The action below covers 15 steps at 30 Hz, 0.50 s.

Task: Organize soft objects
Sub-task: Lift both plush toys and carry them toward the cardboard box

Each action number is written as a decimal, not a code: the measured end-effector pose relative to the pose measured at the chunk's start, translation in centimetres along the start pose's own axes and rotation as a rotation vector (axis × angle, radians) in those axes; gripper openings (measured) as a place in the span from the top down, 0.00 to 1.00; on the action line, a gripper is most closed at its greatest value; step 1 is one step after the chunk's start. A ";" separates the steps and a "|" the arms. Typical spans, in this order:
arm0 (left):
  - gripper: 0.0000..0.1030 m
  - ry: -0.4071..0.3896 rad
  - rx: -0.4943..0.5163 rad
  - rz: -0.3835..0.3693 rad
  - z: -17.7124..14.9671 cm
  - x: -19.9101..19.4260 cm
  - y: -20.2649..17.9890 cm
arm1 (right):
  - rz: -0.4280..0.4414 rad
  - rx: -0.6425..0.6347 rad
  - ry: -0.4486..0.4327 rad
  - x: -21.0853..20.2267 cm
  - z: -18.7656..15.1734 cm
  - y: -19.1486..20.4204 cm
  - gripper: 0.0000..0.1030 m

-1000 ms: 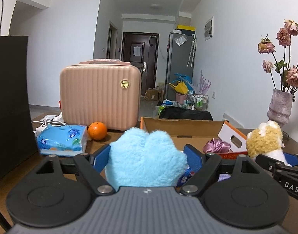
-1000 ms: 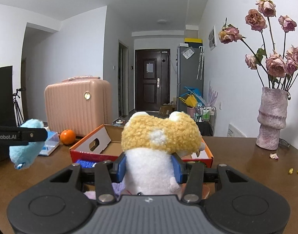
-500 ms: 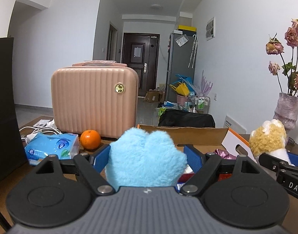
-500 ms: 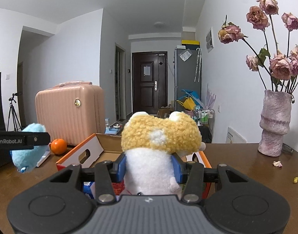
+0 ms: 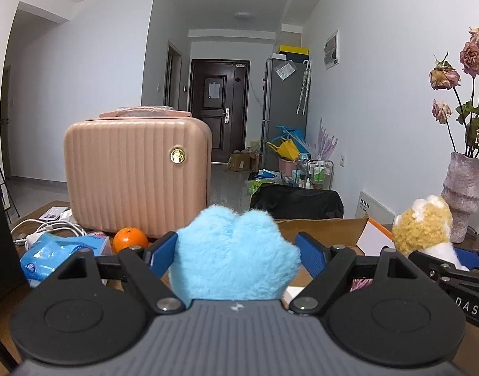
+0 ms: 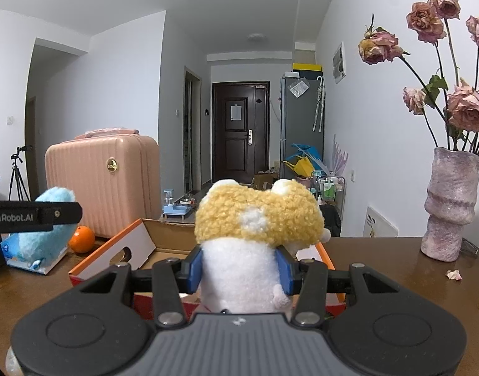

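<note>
Left gripper [image 5: 236, 252]: jaws clamped on the blue plush [image 5: 234, 257], blue pads pressing both its sides, toy held up off the counter [image 6: 396, 269]. Right gripper [image 6: 241, 264]: jaws clamped on the white body of the yellow-and-white plush [image 6: 255, 222], its curly yellow head sticking up above the pads. That plush sits over the near part of the cardboard box [image 6: 164, 244], which lies open on the counter with an orange rim and a white flap with a cut-out handle folded out to the left; can't tell if the toy touches the box. In the right wrist view the blue plush shows at far left, behind the other gripper's black finger, above the blue tissue pack [image 5: 61, 255]. In the left wrist view the yellow plush is at far right, just in front of the vase. Orange [image 5: 130, 239] on the counter beside the tissue pack, just in front of the pink suitcase [image 5: 136, 178]. White cable [image 5: 48, 227] coiled left of the suitcase. Pink-grey vase [image 6: 450, 203] with dried roses [image 6: 465, 111] stands at the right of the counter near the wall, a loose petal [image 6: 453, 274] lying in front of it.
</note>
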<state>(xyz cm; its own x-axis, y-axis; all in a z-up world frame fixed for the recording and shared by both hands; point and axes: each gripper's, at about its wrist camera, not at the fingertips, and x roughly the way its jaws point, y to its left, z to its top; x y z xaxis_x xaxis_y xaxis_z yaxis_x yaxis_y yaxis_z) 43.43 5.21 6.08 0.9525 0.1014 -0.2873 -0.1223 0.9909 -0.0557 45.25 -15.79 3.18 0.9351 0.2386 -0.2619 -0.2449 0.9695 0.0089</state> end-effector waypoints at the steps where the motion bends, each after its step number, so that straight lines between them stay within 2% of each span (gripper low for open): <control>1: 0.20 -0.002 -0.001 0.000 0.1 0.3 0.0 | 0.000 -0.002 0.000 0.2 0.0 0.1 0.55; 15: 0.20 -0.005 -0.005 -0.005 1.2 4.1 -0.1 | -0.007 -0.015 0.007 3.6 1.0 0.1 0.55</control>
<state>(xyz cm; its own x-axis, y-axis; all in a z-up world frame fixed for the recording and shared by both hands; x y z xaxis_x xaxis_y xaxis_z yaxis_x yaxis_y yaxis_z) 47.71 5.60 6.10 0.9545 0.0967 -0.2823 -0.1187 0.9910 -0.0619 48.88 -14.74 3.19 0.9352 0.2312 -0.2682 -0.2420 0.9703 -0.0072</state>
